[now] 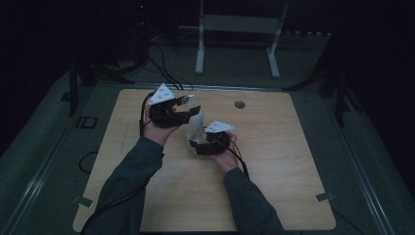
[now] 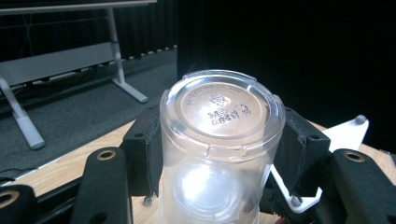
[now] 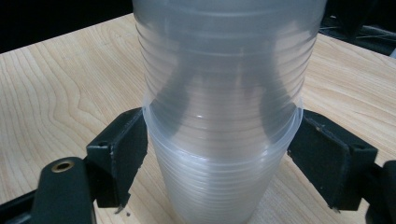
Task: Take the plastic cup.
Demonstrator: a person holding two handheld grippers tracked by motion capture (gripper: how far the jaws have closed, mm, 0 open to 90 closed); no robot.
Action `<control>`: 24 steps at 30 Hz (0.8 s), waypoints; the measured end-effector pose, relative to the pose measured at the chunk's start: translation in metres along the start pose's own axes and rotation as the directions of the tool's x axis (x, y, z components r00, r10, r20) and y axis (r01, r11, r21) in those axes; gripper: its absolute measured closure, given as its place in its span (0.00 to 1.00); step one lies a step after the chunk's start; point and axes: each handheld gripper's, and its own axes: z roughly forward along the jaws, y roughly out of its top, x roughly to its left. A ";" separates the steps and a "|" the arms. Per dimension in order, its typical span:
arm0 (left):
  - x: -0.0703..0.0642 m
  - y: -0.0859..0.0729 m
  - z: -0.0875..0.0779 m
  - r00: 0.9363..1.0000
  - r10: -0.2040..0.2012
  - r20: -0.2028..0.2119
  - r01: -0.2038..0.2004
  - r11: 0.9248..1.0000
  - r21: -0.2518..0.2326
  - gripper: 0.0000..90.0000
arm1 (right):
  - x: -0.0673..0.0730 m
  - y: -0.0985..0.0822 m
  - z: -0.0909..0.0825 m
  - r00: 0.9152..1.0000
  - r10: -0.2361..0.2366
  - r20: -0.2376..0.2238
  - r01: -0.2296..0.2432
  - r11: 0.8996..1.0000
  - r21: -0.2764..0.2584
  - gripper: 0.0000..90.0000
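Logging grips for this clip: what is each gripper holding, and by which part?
Left gripper clamps the top clear cup near its upturned base. Right gripper clamps the cup stack just below a rim.

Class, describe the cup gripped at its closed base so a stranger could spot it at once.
On the wooden table, find the stack of clear plastic cups between the two grippers. The top cup lies base-outward in the left gripper. Unlike the others, its round embossed bottom shows.
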 end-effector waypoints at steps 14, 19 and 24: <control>-0.002 0.015 -0.013 1.000 0.011 0.002 -0.011 1.000 -0.029 0.46 | 0.002 0.002 -0.003 1.000 -0.009 0.012 0.009 1.000 -0.008 0.20; -0.001 0.017 -0.017 1.000 0.007 0.007 -0.007 0.999 -0.037 0.46 | 0.005 0.006 -0.008 0.999 -0.036 0.026 0.036 0.999 -0.021 0.17; 0.001 0.017 -0.024 1.000 0.000 0.018 0.001 0.999 -0.049 0.46 | 0.007 0.009 -0.013 0.998 -0.054 0.025 0.054 0.998 -0.016 0.17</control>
